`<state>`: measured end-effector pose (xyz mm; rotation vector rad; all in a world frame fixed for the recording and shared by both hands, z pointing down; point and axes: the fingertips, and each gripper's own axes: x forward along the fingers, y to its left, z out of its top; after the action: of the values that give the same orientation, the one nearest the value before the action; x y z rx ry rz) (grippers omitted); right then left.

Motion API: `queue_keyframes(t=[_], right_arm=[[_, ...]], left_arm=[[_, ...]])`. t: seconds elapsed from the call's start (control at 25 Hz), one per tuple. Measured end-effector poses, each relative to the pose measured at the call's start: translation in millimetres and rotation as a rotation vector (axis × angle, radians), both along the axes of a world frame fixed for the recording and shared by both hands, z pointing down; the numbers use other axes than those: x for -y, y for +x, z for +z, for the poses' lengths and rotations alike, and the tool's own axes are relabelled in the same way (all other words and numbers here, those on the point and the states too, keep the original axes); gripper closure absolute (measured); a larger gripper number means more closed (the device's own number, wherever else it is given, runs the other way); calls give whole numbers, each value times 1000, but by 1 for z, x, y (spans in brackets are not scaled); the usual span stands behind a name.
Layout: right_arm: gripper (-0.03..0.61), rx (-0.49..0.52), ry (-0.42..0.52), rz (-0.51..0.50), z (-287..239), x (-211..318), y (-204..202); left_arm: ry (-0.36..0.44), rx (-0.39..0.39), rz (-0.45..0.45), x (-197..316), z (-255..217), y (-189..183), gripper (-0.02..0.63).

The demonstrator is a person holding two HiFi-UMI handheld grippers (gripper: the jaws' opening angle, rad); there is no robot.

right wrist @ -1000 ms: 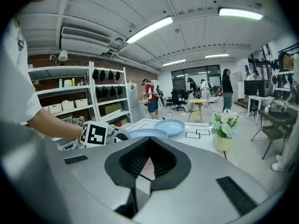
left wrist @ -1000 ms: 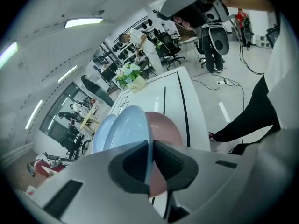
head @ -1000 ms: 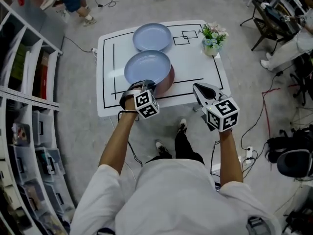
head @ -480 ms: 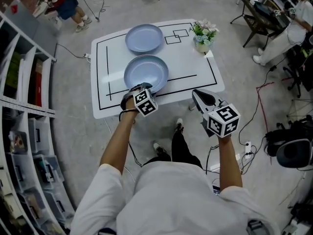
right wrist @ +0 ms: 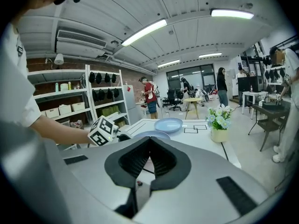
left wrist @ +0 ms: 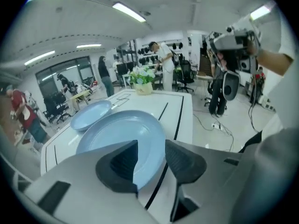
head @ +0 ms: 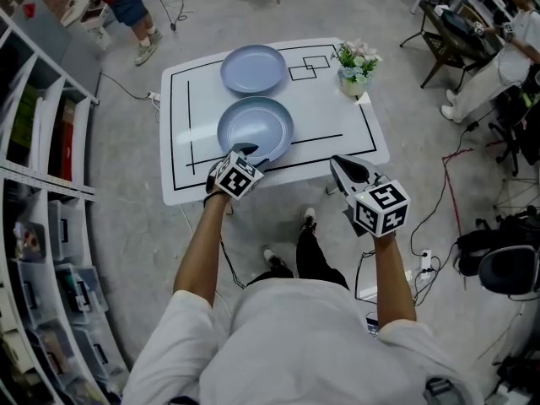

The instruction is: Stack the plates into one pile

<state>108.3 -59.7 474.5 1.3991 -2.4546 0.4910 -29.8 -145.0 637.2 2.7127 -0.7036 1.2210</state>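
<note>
Left gripper (head: 246, 153): jaws spread wide, having just been opening; the near plate's rim shows in the gap, pads clear of it.
Right gripper (head: 340, 165): jaws closed together, nothing between them; held off the table's lower right edge.
Near plate (head: 256, 127): blue, flat on the white table (head: 337, 112), centre of frame.
Far plate (head: 253, 67): blue, upper centre, apart from the near plate; not stacked.
Flower pot (head: 354, 76): table's upper right corner.

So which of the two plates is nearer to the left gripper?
The front plate: its rim sits between the jaws of the left gripper, which have just been opening and do not press on it. The other plate lies farther back.
</note>
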Motion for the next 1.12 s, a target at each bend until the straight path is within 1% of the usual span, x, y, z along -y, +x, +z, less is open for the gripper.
queue_keyframes(t=[0.04, 0.08, 0.16, 0.2, 0.28, 0.36, 0.52, 0.64, 0.72, 0.84, 0.96, 1.04, 1.12], right_arm=[[563, -5, 5, 10, -3, 5, 0], [563, -9, 12, 21, -6, 10, 0], [563, -22, 33, 42, -14, 21, 2], [563, -34, 49, 49, -18, 26, 2], [563, -69, 85, 51, -30, 37, 1], [561, -102, 117, 43, -42, 47, -4], [557, -139, 150, 5, -51, 82, -6], [534, -171, 149, -46, -48, 119, -10], [512, -197, 145, -94, -42, 149, -16], [472, -257, 138, -182, -27, 197, -30], [443, -312, 92, -278, 4, 241, -40], [436, -344, 62, -338, 25, 269, -44], [420, -394, 40, -407, 48, 295, -48]], left_arm=[[6, -58, -32, 2, -13, -5, 425], [21, -118, -69, 5, -28, -11, 449], [67, -246, -173, 13, -62, -27, 540], [92, -312, -232, 18, -80, -37, 569], [139, -422, -319, 23, -116, -56, 586], [186, -488, -352, 25, -146, -70, 594], [256, -542, -376, 30, -187, -86, 594], [268, -573, -401, 38, -199, -90, 594], [262, -573, -414, 48, -198, -90, 594], [240, -549, -446, 71, -186, -89, 594], [212, -532, -477, 96, -171, -82, 594], [198, -520, -491, 115, -161, -76, 594], [183, -511, -519, 134, -151, -73, 594]])
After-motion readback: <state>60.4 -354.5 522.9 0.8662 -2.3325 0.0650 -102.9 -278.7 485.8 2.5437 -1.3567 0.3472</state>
